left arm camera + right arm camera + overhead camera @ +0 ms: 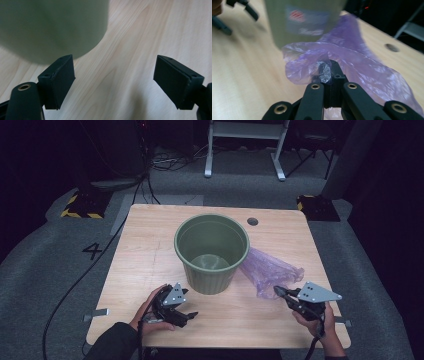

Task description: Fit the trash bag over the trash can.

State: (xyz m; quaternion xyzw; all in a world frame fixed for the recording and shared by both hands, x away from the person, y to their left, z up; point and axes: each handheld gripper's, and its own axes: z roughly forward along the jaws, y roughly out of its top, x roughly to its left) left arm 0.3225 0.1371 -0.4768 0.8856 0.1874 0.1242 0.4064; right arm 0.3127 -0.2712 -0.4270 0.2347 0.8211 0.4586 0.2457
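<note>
An empty green plastic bin [211,252] stands upright in the middle of the wooden table [145,265]. A crumpled purple plastic bag [271,271] lies on the table against the bin's right side. My right gripper [278,292] is shut on the near edge of the purple bag [352,62], its jaws pinching the film. My left gripper [190,315] rests low near the table's front left, open, with nothing between its pads [63,80]. The bin's base [50,27] shows blurred just beyond the left jaw.
A round cable hole [252,221] sits in the table's far right part. Grey carpet surrounds the table, with cables on the floor at left. Yellow-black striped blocks [82,205] stand beyond the far corners, and a white frame [245,145] at the back.
</note>
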